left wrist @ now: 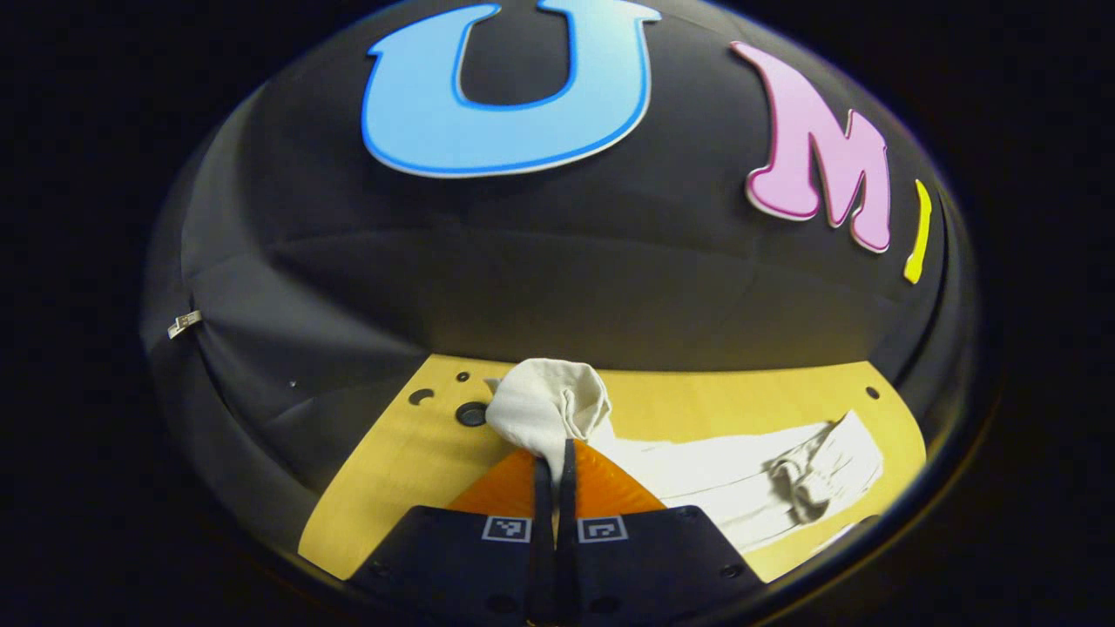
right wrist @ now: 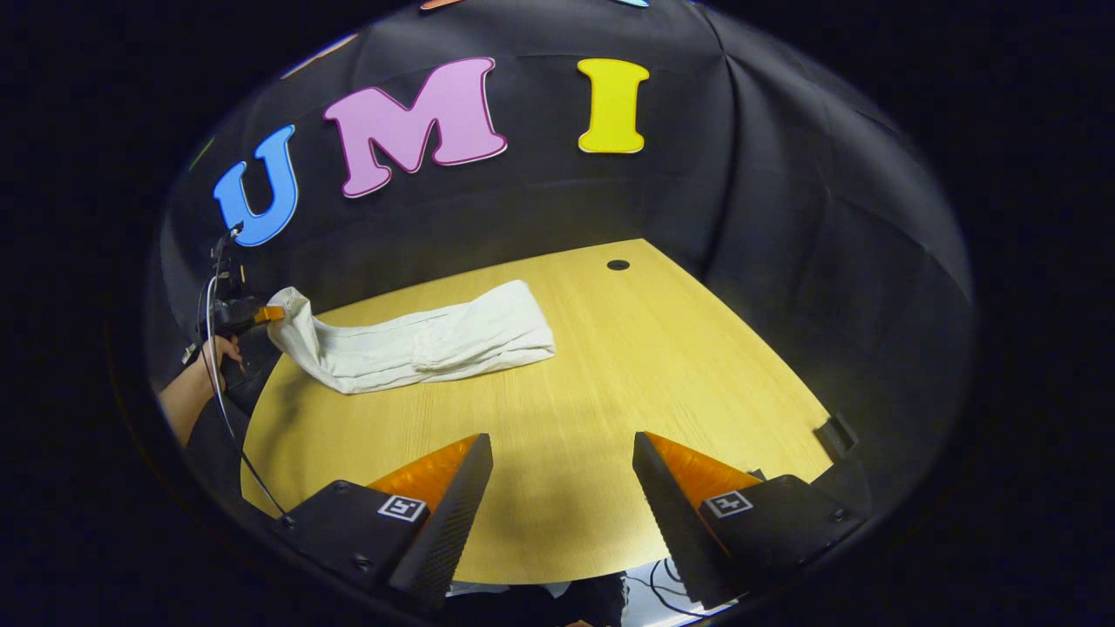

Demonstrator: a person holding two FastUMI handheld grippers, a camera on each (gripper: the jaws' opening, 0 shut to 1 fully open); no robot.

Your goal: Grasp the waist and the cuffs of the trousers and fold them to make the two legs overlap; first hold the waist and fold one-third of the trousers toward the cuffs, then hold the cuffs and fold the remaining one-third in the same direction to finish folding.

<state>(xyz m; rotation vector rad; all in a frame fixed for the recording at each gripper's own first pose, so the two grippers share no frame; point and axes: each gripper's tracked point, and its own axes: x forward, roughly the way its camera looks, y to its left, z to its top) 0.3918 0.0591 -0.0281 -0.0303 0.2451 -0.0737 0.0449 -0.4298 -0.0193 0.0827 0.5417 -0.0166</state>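
the left claw (left wrist: 554, 457) is pressed together on a bunched end of the pale trousers (right wrist: 418, 348), lifted just ahead of its tips; the rest trails across the surface (right wrist: 610, 366). the right claw (right wrist: 557, 488) is spread wide, well apart from them. soft, light cloth, likely to sag: pinch both layers at the hem edge.

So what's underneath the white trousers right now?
The cream-white cloth trousers lie on the yellow wooden table; one end is lifted off it, pinched by the left hand-held gripper. Anything beneath the flat part is covered.
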